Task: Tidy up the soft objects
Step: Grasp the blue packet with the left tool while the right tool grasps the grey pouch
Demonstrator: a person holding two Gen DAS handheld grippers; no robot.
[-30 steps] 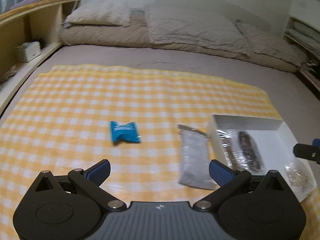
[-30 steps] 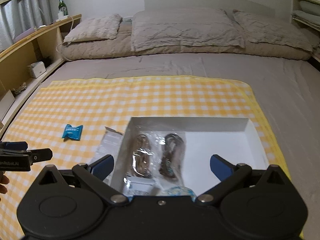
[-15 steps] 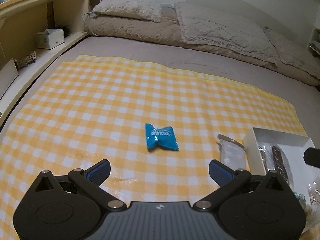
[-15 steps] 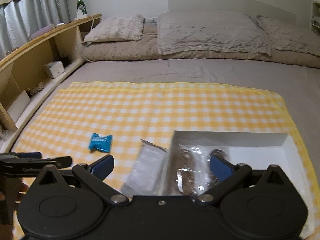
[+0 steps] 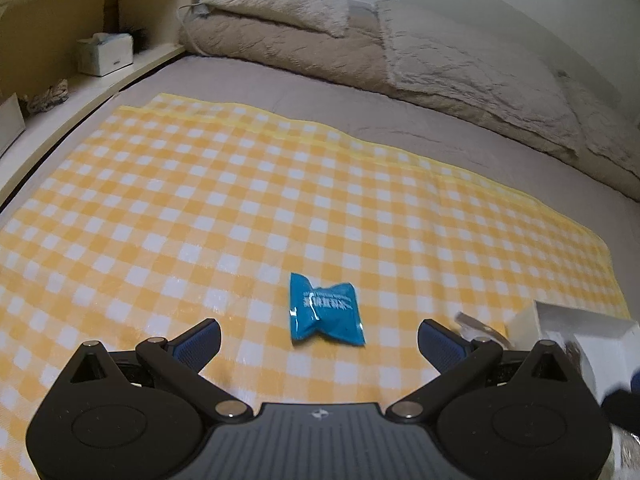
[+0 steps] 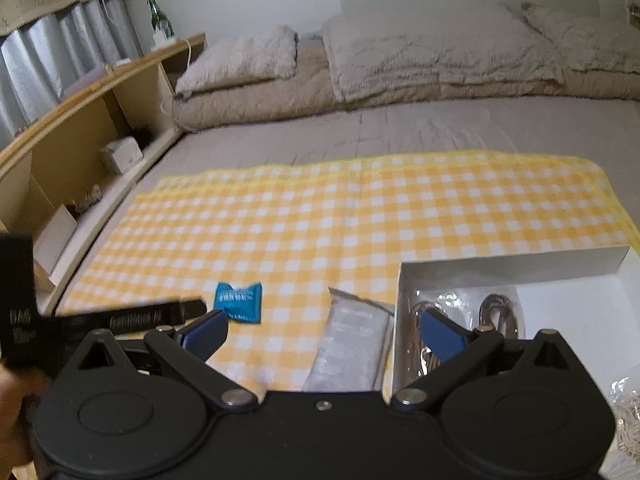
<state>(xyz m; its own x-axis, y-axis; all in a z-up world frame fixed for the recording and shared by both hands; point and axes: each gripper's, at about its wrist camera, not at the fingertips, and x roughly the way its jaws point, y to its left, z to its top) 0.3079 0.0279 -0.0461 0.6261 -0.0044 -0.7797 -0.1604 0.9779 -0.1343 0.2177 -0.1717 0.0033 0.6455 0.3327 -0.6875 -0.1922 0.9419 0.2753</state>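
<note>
A blue packet (image 5: 326, 315) lies on the yellow checked cloth (image 5: 240, 208), just ahead of and between the wide-open fingers of my left gripper (image 5: 319, 342). In the right wrist view the same blue packet (image 6: 239, 302) sits left of a grey silvery pouch (image 6: 352, 350), which lies against the white box (image 6: 512, 266). The box holds clear bags of dark cables (image 6: 498, 314). My right gripper (image 6: 322, 330) is open and empty, above the pouch and the box's left wall. The left gripper's black finger (image 6: 156, 314) reaches in from the left.
The cloth lies on a grey bed with beige pillows (image 5: 460, 64) and a duvet at the head. A wooden shelf unit (image 6: 80, 128) runs along the left side. A bag of pale bands (image 6: 628, 420) rests at the box's near right.
The left gripper has swung left and closed in on the blue packet, which now lies between its fingers. The right gripper has also shifted left, so the box sits further right in its view.
</note>
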